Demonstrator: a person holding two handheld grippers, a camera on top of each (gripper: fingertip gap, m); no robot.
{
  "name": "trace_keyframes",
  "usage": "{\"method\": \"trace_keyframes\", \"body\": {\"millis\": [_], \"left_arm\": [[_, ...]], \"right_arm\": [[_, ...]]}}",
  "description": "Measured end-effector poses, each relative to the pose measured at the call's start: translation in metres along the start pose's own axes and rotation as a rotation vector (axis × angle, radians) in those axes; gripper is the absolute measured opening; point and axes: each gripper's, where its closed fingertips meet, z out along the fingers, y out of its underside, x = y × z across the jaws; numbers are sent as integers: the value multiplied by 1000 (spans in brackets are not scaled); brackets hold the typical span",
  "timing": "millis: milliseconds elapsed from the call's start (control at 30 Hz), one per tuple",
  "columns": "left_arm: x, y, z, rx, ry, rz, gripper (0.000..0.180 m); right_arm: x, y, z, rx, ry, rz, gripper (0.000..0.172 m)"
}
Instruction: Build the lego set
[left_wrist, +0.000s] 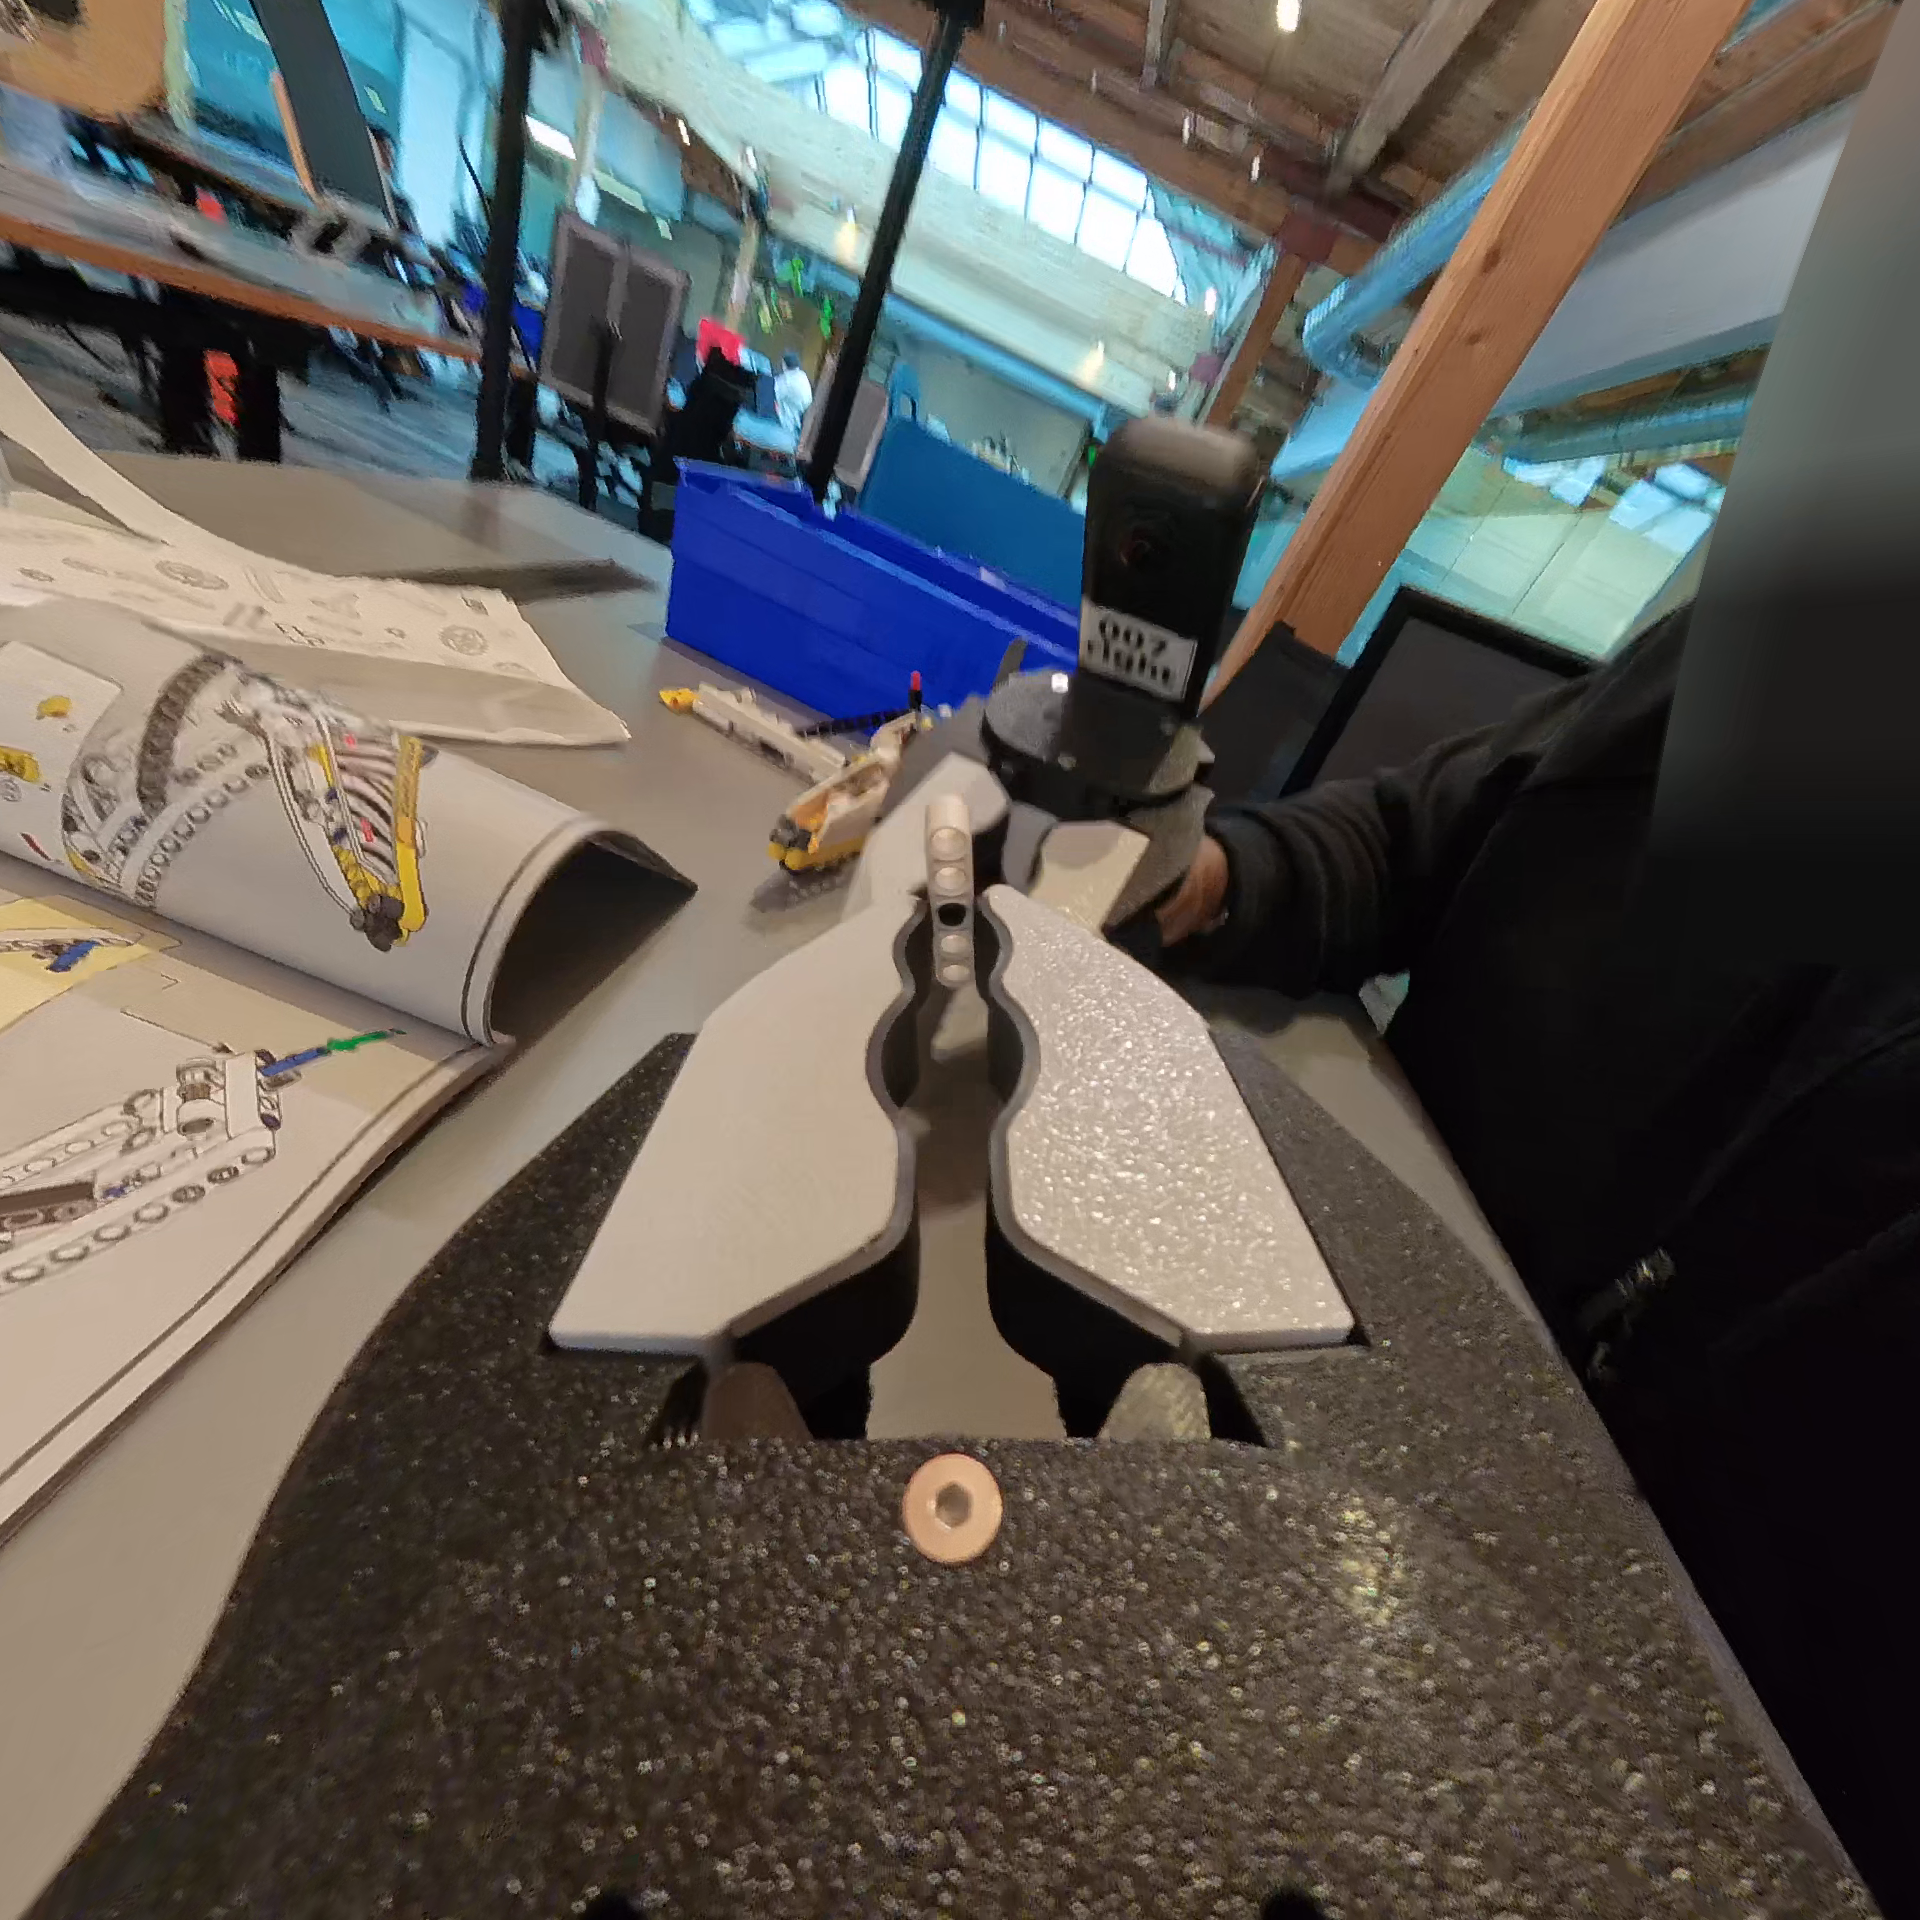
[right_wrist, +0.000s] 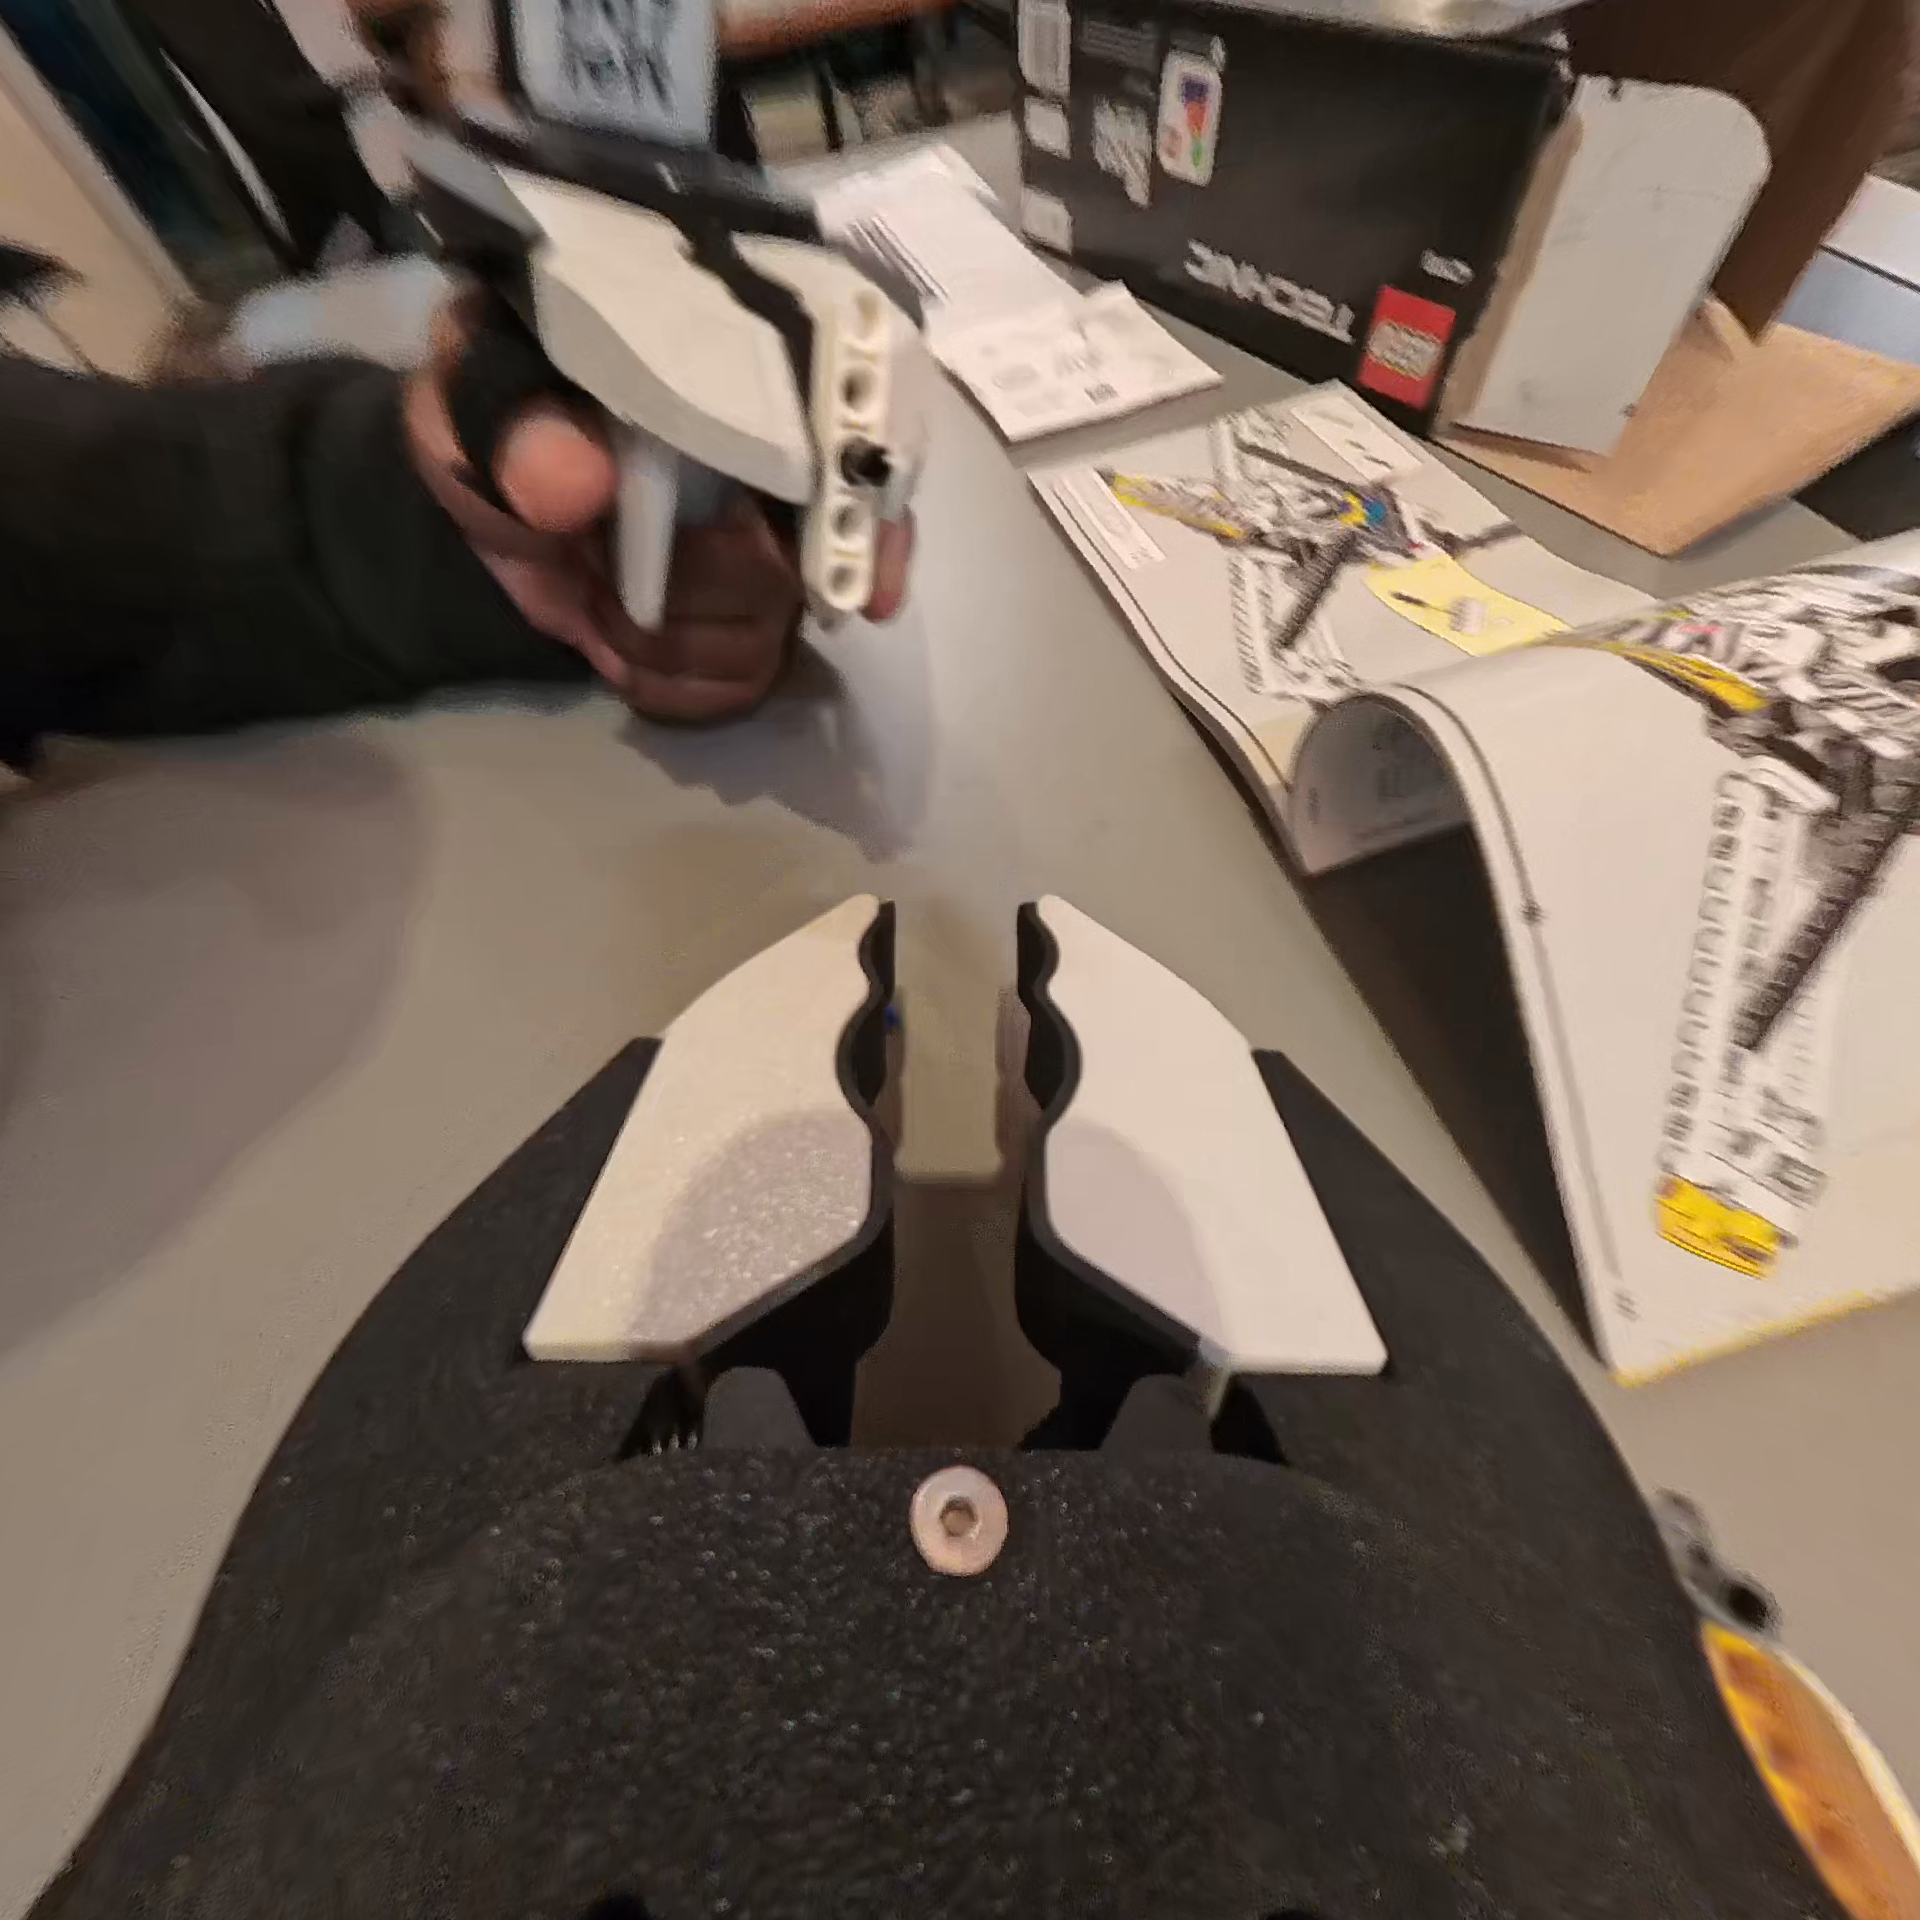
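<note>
The left gripper (left_wrist: 948, 914) is clamping its jaws on an upright grey holed beam (left_wrist: 948, 883) above the desk (left_wrist: 644, 790), which risks twisting loose, while the right gripper's (right_wrist: 956, 935) jaws are standing apart, empty.

Open instruction booklet (left_wrist: 312, 883) lay on grey table (left_wrist: 644, 790); loose parts sheet (left_wrist: 312, 623) behind booklet; blue bin (left_wrist: 831, 603) beyond booklet, far table edge; small yellow-white brick model (left_wrist: 831, 810) between booklet and bin; black set box (right_wrist: 1299, 187) past booklet.
</note>
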Motion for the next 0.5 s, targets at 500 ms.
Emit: {"method": "trace_keyframes", "body": {"millis": [500], "left_arm": [[-6, 32, 0, -244, -47, 30, 7]], "right_arm": [[-9, 26, 7, -194, -65, -139, 19]]}}
